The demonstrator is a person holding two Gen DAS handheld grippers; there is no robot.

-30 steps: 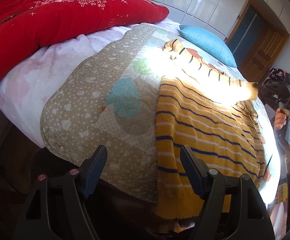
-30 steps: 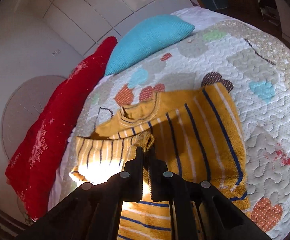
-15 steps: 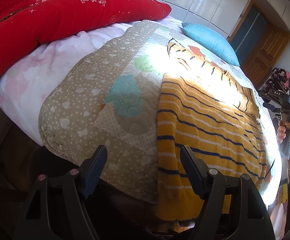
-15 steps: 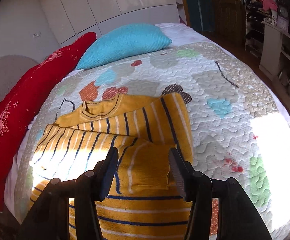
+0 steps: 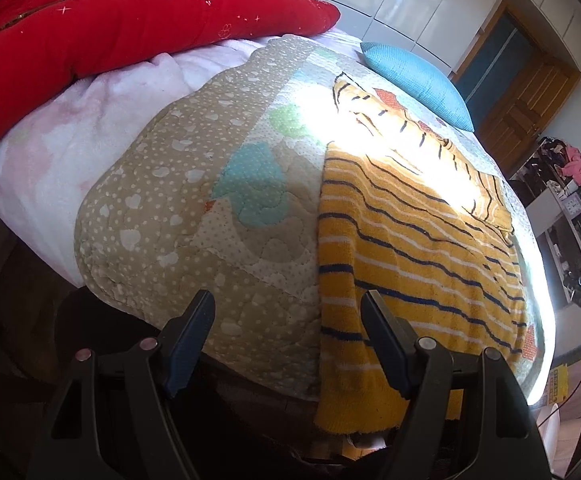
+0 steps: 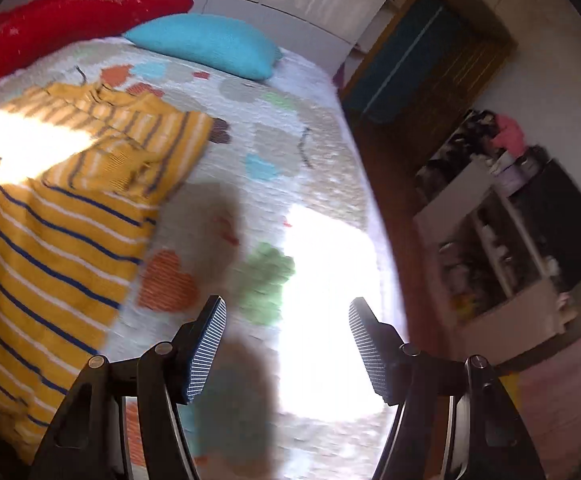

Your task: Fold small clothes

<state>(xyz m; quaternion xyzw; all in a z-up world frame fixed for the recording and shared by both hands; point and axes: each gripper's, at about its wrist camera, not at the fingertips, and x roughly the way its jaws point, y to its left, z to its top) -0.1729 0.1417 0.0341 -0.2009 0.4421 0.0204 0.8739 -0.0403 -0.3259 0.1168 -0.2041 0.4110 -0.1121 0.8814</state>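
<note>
Since a second ago the right claw [image 6: 286, 344] has let go of the sleeve, now folded across the striped sweater [image 5: 418, 248] on the bed's quilt [image 5: 194, 216]. Both claws, left claw [image 5: 288, 340] included, gape empty. That overhanging hem may drag the loose fold askew.

Left wrist view: low at the bed's near edge, facing along the quilt [image 5: 194, 208] toward the red pillow [image 5: 130, 12] and wooden door [image 5: 530, 92], striped sweater [image 5: 418, 240] close in front. Right wrist view: above the quilt [image 6: 290, 152], angled toward the shelf [image 6: 502, 248]; blurred. Shared: striped sweater [image 6: 50, 216], blue cushion [image 5: 418, 76] [image 6: 210, 44], door.
</note>
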